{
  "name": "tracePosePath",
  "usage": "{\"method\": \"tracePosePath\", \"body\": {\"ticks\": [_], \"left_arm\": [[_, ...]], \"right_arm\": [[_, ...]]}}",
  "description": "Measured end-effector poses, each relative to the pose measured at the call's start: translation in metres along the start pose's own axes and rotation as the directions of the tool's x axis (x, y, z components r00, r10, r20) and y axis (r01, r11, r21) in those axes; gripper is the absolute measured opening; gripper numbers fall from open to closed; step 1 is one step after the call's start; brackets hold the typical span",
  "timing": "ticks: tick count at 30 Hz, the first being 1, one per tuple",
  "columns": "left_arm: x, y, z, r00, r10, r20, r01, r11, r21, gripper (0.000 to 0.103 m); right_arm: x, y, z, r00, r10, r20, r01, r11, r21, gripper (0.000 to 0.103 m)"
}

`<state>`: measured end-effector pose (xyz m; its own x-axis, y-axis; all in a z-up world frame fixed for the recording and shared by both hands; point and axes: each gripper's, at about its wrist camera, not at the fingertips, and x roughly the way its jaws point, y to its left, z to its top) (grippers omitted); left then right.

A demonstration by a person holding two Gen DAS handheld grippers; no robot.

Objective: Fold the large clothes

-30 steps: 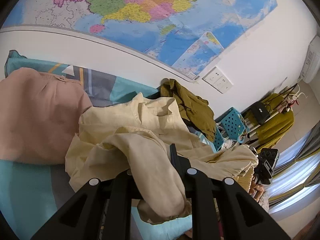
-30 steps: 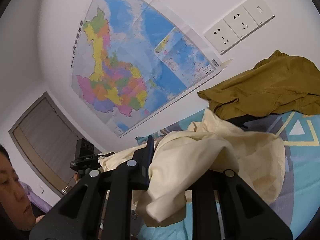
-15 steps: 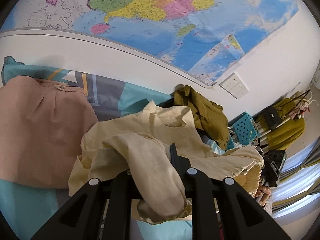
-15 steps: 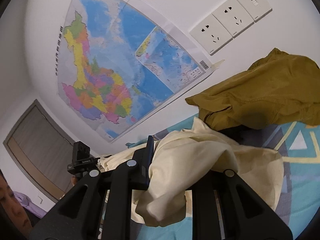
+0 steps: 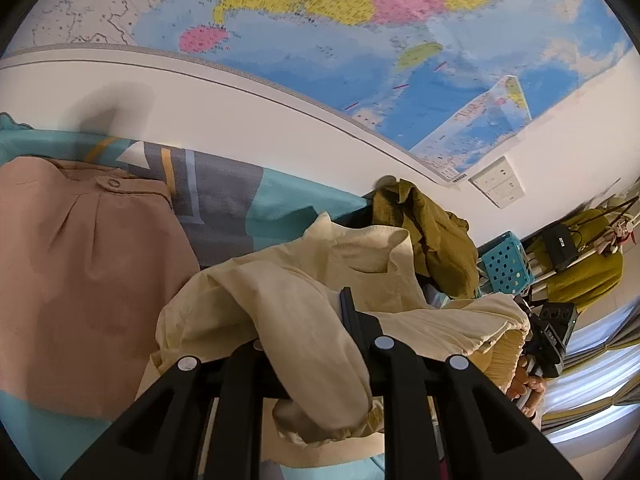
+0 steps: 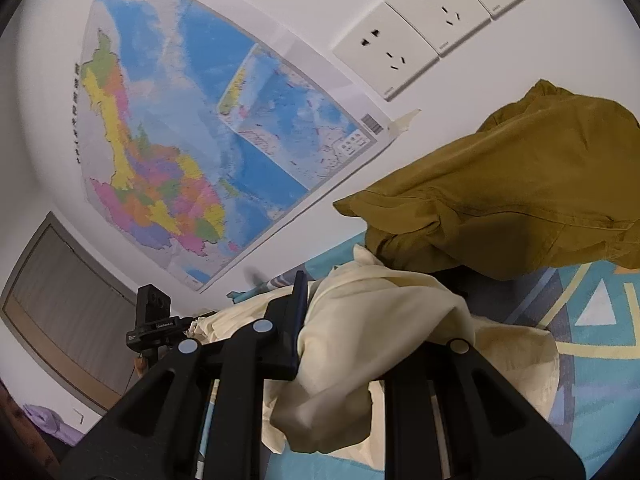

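Both jaws clamped on cream garment (image 5: 304, 312); left gripper (image 5: 304, 344) tilted downward | right gripper (image 6: 340, 344) near level

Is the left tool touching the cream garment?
Touching. The left wrist view shows the left tool clamped on the cream garment, whose cloth bunches out between its fingers.

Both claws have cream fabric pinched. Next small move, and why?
Probably draw the two claws apart to stretch the cream garment flat over the bed cover. Left claw and right claw each grip a bunched end, and the cloth between them sags in crumpled folds.
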<state>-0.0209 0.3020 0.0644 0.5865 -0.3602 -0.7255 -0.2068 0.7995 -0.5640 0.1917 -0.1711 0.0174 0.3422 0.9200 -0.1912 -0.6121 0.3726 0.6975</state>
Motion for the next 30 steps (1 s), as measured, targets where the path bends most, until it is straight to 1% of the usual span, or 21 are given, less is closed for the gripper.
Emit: {"method": "tracePosePath", "body": {"ticks": [12, 18, 23, 26, 27, 29, 30], "left_arm": [[0.035, 0.019, 0.021, 0.999, 0.02, -0.042, -0.022, 0.998, -0.051, 0.016], [0.055, 0.028, 0.029, 0.998, 0.037, -0.059, -0.041, 0.996, -0.078, 0.016], [0.069, 0.037, 0.035, 0.996, 0.048, -0.078, -0.056, 0.993, -0.102, 0.016], [0.075, 0.042, 0.039, 0.995, 0.052, -0.085, -0.061, 0.992, -0.109, 0.016], [0.078, 0.043, 0.04, 0.995, 0.054, -0.089, -0.064, 0.991, -0.113, 0.016], [0.083, 0.044, 0.042, 0.993, 0.067, -0.093, -0.077, 0.991, -0.107, 0.016], [0.086, 0.044, 0.043, 0.993, 0.074, -0.095, -0.084, 0.991, -0.105, 0.016]], "right_arm": [[0.031, -0.023, 0.012, 0.997, -0.066, -0.04, 0.068, 0.997, 0.048, 0.018], [0.045, -0.037, 0.014, 0.994, -0.094, -0.056, 0.098, 0.992, 0.074, 0.02], [0.053, -0.044, 0.015, 0.993, -0.101, -0.061, 0.106, 0.99, 0.09, 0.023], [0.056, -0.048, 0.016, 0.993, -0.099, -0.058, 0.105, 0.989, 0.101, 0.026], [0.056, -0.05, 0.017, 0.993, -0.101, -0.057, 0.107, 0.988, 0.109, 0.029], [0.056, -0.047, 0.016, 0.992, -0.112, -0.054, 0.116, 0.99, 0.079, 0.034], [0.056, -0.046, 0.016, 0.992, -0.115, -0.048, 0.119, 0.99, 0.076, 0.039]]}}
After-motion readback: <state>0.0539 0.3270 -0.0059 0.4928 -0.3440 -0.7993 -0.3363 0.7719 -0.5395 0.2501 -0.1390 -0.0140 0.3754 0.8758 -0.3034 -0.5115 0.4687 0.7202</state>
